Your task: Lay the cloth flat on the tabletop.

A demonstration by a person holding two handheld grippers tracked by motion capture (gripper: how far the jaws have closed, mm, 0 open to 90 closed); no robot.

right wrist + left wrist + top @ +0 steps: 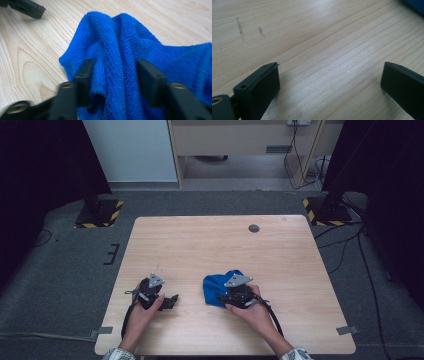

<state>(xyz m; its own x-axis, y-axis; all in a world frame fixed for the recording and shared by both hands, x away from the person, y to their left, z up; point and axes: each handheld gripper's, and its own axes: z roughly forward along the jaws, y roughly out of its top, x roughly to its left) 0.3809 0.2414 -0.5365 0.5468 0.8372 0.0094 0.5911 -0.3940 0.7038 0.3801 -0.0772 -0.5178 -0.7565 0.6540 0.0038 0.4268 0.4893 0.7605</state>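
We've got the right gripper (113,75) straddling a cloth (117,37) fold near the table's (210,235) front edge, jaws spread, left gripper (329,80) spread empty, so bite deep before lifting.

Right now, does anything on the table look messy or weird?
Yes, the blue cloth is scrunched into a lumpy heap near the table's front edge, not lying flat. A fold of it bunches up between the right gripper's jaws. Nothing looks spilled or broken.

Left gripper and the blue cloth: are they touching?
Apart. In the high view bare table lies between the left gripper and the blue cloth; the left gripper view shows wood between its jaws.
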